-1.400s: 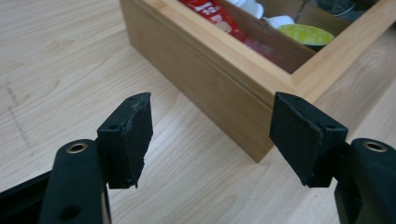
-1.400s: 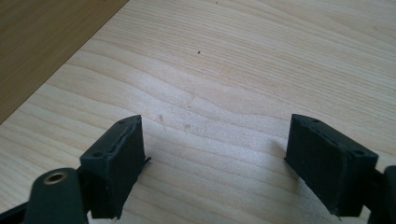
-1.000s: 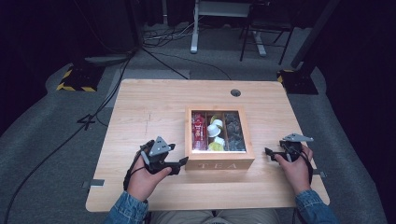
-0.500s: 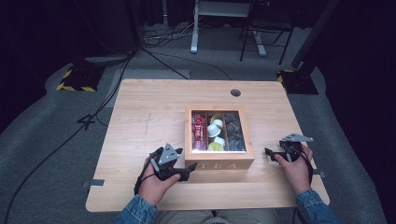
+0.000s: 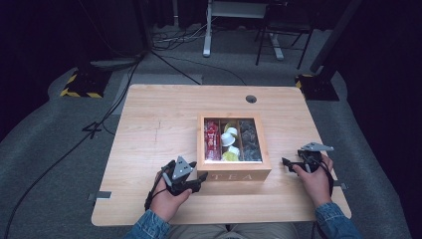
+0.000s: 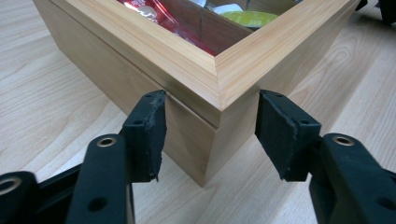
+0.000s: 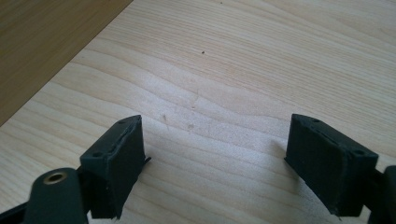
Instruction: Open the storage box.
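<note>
A wooden tea box (image 5: 234,175) marked TEA stands mid-table, its top showing red packets (image 5: 212,139), white and yellow ones (image 5: 230,142) and dark ones (image 5: 250,142). My left gripper (image 5: 201,179) is at the box's near left corner. In the left gripper view the box's corner (image 6: 187,56) sits between the jaws of the left gripper (image 6: 210,135). The jaws have just been closing, and both pads touch the box's two side faces at the lid seam. My right gripper (image 5: 286,163) rests right of the box. Its jaws stand open (image 7: 215,163) over bare wood.
The light wooden table (image 5: 159,124) has a cable hole (image 5: 251,98) at the back. The box's side wall (image 7: 42,42) shows at the upper left of the right gripper view. Beyond the table are grey floor, cables and a chair base.
My left hand has moved right and down to the box's near left corner, and its jaws now straddle that corner. The right hand has stayed put.
</note>
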`<state>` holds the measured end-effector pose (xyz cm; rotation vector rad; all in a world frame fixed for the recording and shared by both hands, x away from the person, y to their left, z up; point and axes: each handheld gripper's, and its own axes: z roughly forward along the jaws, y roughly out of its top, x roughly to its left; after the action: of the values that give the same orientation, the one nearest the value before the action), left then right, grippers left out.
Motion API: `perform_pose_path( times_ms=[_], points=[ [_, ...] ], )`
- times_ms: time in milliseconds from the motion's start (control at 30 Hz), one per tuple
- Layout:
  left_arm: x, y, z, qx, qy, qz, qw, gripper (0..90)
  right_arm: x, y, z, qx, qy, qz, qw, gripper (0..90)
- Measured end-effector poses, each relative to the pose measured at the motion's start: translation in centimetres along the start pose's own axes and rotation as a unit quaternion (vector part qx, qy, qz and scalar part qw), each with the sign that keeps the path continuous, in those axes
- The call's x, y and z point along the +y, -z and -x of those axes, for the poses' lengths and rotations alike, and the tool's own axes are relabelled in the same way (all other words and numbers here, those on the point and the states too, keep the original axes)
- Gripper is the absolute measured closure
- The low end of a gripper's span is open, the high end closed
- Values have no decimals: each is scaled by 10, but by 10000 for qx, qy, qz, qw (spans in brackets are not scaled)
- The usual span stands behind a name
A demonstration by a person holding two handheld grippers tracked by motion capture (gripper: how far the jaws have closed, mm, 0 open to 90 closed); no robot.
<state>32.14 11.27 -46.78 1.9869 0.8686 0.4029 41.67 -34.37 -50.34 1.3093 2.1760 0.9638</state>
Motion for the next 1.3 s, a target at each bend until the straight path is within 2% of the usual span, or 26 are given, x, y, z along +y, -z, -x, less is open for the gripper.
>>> perform_pose_path(
  times_ms=[67, 167, 467, 533, 567, 667, 767, 833, 900, 967, 1000, 1033, 1067, 1133, 1167, 1200, 1233, 1267, 1300],
  points=[
    [0, 1, -1, -28, 63, -48, 10000, 492, 0, 0, 0, 3, 4, 1, 10000, 192],
    [0, 2, -1, -54, 85, -75, 9999, 518, 0, 0, 0, 6, 6, 1, 10000, 193],
    [3, 6, -2, -32, -49, -171, 9998, 569, 0, 0, 0, 28, 18, 3, 10000, 208],
    [4, 7, -1, -1, -133, -168, 9998, 580, -1, 2, 1, 125, 39, 82, 9999, 312],
    [4, 7, -1, -5, -158, -175, 9997, 584, -1, 3, 2, 320, 18, 154, 9994, 315],
    [5, 7, -1, 0, -202, -161, 9997, 590, 1, 6, 2, 327, -24, 191, 9993, 305],
    [6, 8, -1, -14, -220, -157, 9996, 602, 7, 17, -1, 378, 111, 275, 9988, 314],
    [6, 8, -2, -6, -229, -166, 9996, 602, 11, 28, -4, 496, 207, 356, 9979, 356],
    [7, 8, -2, -9, -223, -186, 9996, 602, 17, 40, -10, 710, 329, 470, 9958, 409],
    [7, 8, -1, -17, -204, -198, 9996, 603, 21, 50, -15, 1022, 413, 571, 9923, 412],
    [7, 8, -1, -17, -204, -198, 9996, 603, 21, 50, -15, 1022, 413, 571, 9923, 412],
    [8, 8, -1, -17, -207, -205, 9996, 603, 24, 53, -17, 1263, 366, 618, 9894, 392],
    [8, 8, -2, -24, -212, -212, 9995, 603, 28, 58, -24, 1679, 258, 520, 9841, 344],
    [8, 8, -2, -28, -215, -222, 9995, 603, 31, 62, -31, 1789, 373, 574, 9815, 345],
    [8, 8, -2, -28, -215, -222, 9995, 603, 31, 62, -31, 1789, 373, 574, 9815, 345],
    [8, 9, -2, -21, -230, -232, 9995, 604, 35, 66, -43, 1965, 621, 583, 9768, 342],
    [8, 9, -2, -23, -228, -233, 9995, 604, 35, 66, -43, 1965, 621, 583, 9768, 342],
    [8, 8, -2, -36, -225, -234, 9995, 604, 37, 68, -52, 2080, 853, 520, 9730, 347],
    [8, 9, -2, -34, -222, -243, 9995, 604, 38, 69, -56, 2102, 976, 452, 9717, 365]
  ],
)
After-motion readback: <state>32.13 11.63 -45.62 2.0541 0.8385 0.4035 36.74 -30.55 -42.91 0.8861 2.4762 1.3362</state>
